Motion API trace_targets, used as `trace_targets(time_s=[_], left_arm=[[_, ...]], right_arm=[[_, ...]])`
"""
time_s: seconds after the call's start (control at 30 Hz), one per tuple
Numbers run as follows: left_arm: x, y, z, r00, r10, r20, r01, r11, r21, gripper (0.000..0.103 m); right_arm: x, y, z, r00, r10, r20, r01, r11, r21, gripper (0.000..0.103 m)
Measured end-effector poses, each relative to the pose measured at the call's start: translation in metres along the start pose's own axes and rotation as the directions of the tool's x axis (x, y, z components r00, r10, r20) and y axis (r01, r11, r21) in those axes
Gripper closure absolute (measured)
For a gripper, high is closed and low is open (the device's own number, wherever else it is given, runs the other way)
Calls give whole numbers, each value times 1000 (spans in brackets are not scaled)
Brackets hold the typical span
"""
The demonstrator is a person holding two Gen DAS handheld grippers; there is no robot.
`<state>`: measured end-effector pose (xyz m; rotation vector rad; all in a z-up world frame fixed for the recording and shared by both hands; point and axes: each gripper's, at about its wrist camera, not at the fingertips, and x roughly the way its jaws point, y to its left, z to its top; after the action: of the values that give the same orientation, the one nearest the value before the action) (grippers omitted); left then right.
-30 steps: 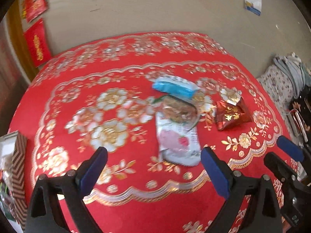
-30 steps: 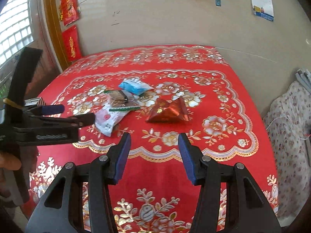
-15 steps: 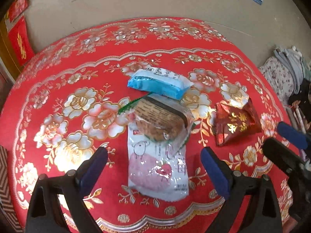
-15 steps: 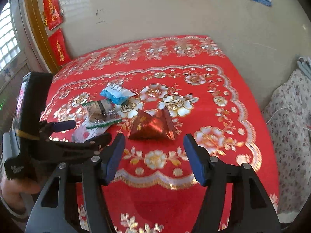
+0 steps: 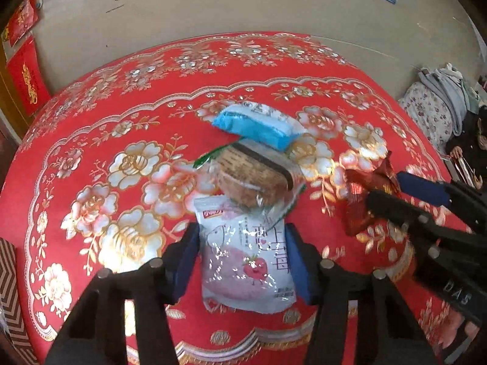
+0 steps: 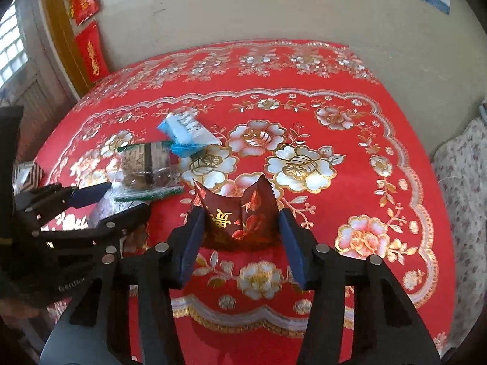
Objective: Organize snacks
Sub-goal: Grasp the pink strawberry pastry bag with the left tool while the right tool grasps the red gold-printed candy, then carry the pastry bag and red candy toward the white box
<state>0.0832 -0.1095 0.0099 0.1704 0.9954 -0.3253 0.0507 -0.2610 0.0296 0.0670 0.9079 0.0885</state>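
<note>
Several snack packs lie on the red floral tablecloth [image 5: 91,158]. My left gripper [image 5: 243,252] is open, its blue pads on either side of a white and pink strawberry pack [image 5: 246,261]. A clear pack with a brown cake [image 5: 255,179] lies over its far end, and a blue pack [image 5: 258,127] lies beyond. My right gripper [image 6: 240,234] is open around a dark red foil pack [image 6: 240,213]. That pack also shows in the left wrist view [image 5: 362,200], with the right gripper's fingers [image 5: 423,188] over it. The left gripper's fingers [image 6: 88,194] show in the right wrist view.
A beige wall stands behind the table, with red paper hangings [image 6: 88,48] at the left. A patterned box [image 5: 12,289] sits off the table's left edge. A flowered cushion with grey cloth [image 5: 432,112] lies to the right. The cloth's scalloped border [image 6: 243,313] runs along the near edge.
Both grippers moved forward and down to the table. The left jaws narrowed and now straddle the strawberry pack; the right jaws now straddle the red foil pack.
</note>
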Motion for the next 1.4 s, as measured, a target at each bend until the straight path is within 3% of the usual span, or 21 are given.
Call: trace_targets(time_s=[0.03, 0.1, 0.3, 0.37, 0.4, 0.5, 0.6, 0.7, 0.97, 1.13, 1.33, 1.37, 1.4], left_arm=[[-2, 2, -3, 1000, -8, -3, 8, 1000, -4, 47], [-8, 9, -9, 999, -43, -14, 43, 999, -26, 47], [-19, 24, -26, 999, -31, -14, 30, 998, -50, 47], [-22, 27, -29, 1000, -26, -12, 25, 998, -61, 47], [-22, 28, -29, 1000, -24, -11, 23, 998, -63, 47], [-22, 30, -30, 1000, -16, -11, 15, 998, -64, 47], [-22, 31, -31, 1000, -14, -11, 13, 998, -60, 47], [-23, 32, -31, 1000, -19, -10, 19, 998, -64, 47], [-25, 36, -32, 1000, -19, -6, 18, 997, -72, 47], [-23, 41, -31, 1000, -11, -3, 11, 996, -87, 47], [-20, 35, -28, 1000, 26, 6, -26, 997, -70, 47], [-20, 35, -29, 1000, 24, 8, -23, 998, -67, 47], [-21, 36, -30, 1000, 20, 8, -19, 998, -66, 47]], right_arm=[[-3, 2, -2, 1000, 8, 8, -8, 1000, -5, 77], [-16, 5, -7, 999, 3, 36, -3, 1000, -15, 98], [-18, 7, -22, 999, 38, 6, -38, 999, -20, 98], [-23, 4, -23, 998, 52, 42, -53, 998, 18, 97], [-24, 0, -21, 997, 60, 52, -63, 997, 54, 90], [-20, -5, -18, 991, 135, -4, -132, 977, 167, 56], [-11, -1, -21, 987, 152, -61, -136, 969, 204, 55], [-4, 4, -17, 983, 171, -60, -154, 962, 224, 55], [31, 8, 28, 996, 59, -60, -43, 972, 229, 55], [35, 18, 30, 998, 2, -58, 9, 981, 196, 55], [44, 19, 38, 999, -14, -31, 21, 972, 236, 55], [46, 20, 38, 999, -20, -27, 26, 975, 223, 56], [46, 23, 38, 999, -39, -29, 43, 980, 197, 64]])
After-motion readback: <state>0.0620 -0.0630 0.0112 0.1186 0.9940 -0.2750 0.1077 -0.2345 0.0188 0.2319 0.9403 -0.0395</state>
